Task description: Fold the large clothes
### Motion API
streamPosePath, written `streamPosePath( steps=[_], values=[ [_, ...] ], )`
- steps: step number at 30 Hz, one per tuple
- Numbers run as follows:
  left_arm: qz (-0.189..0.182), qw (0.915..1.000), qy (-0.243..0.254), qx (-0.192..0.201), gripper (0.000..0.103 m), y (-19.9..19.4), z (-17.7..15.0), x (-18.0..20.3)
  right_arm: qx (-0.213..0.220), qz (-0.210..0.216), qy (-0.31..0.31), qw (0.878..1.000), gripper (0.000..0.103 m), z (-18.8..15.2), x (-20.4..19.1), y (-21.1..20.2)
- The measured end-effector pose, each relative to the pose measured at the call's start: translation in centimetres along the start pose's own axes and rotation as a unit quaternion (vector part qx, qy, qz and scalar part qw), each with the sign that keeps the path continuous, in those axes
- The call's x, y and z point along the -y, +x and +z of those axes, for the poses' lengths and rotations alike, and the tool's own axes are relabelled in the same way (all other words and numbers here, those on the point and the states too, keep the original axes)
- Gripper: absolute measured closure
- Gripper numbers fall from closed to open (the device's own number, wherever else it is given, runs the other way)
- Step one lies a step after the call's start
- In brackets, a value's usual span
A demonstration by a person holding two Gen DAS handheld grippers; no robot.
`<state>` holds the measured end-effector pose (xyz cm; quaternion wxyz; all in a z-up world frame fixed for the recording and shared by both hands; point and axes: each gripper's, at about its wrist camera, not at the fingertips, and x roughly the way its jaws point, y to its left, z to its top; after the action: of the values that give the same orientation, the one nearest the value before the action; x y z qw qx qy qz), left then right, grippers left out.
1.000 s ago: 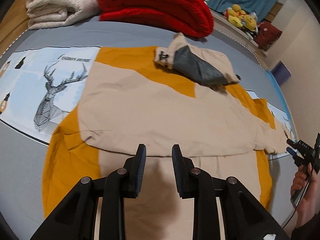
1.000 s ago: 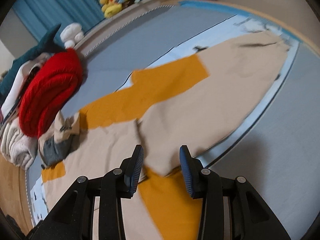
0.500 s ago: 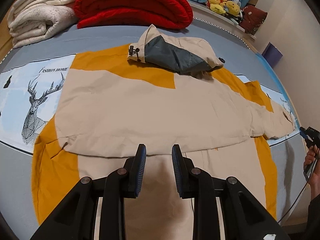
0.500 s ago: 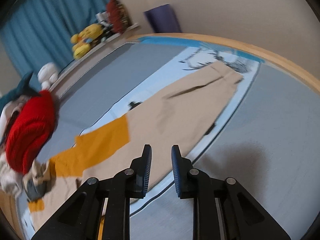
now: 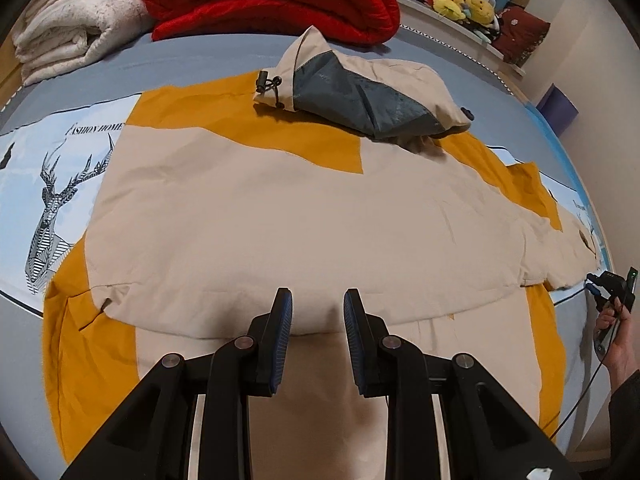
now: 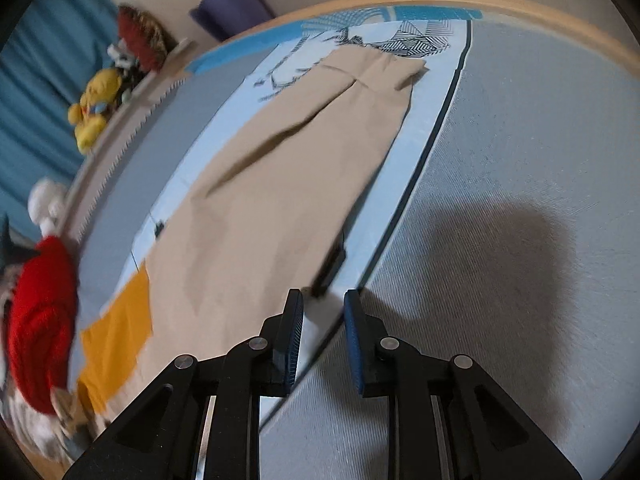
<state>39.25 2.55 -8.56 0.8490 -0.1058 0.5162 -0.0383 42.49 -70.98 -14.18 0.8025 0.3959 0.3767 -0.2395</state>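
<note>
Jacket (image 5: 304,220) lies spread on the bed (image 6: 500,160); both grippers, left (image 5: 318,312) and right (image 6: 323,312), narrowly apart, holding nothing; sleeve (image 6: 304,168) may slide out if pinched shallowly.

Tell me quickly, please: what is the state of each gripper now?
Left gripper: open, nothing between its fingers, above the beige and orange jacket.
Right gripper: open, jaws just narrowed, nothing held, near the jacket sleeve.

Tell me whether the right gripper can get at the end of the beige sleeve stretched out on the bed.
Probably yes. The right gripper hangs above the bed beside the sleeve, fingers empty and slightly apart. Nothing lies on the sleeve or between the gripper and its cuff.
</note>
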Motion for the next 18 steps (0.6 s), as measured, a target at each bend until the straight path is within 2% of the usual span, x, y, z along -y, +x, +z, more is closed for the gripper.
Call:
streamPosePath(
  steps=[6, 11, 13, 14, 18],
  values=[
    [0.008, 1.0000, 0.000, -0.005, 0.079, 0.7, 0.1, -0.4, 0.017, 0.031, 0.027, 0.999, 0.080, 1.9, 0.7, 1.7],
    [0.010, 0.9999, -0.009, -0.006, 0.079, 0.7, 0.4, -1.0, 0.029, 0.032, 0.025, 0.999, 0.080, 2.6, 0.1, 2.1],
    [0.008, 0.9999, -0.011, -0.005, 0.079, 0.6, 0.4, -1.1, 0.033, 0.024, 0.020, 0.999, 0.087, 2.7, -0.4, 1.9],
    [0.007, 0.9999, -0.013, -0.003, 0.079, 0.4, 0.5, -1.2, 0.037, 0.021, 0.018, 0.999, 0.095, 2.7, -0.6, 1.6],
    [0.002, 0.9998, -0.021, 0.006, 0.079, -0.5, 1.0, -1.7, 0.082, 0.008, -0.028, 0.996, 0.099, 3.0, -3.4, -0.6]
  ],
)
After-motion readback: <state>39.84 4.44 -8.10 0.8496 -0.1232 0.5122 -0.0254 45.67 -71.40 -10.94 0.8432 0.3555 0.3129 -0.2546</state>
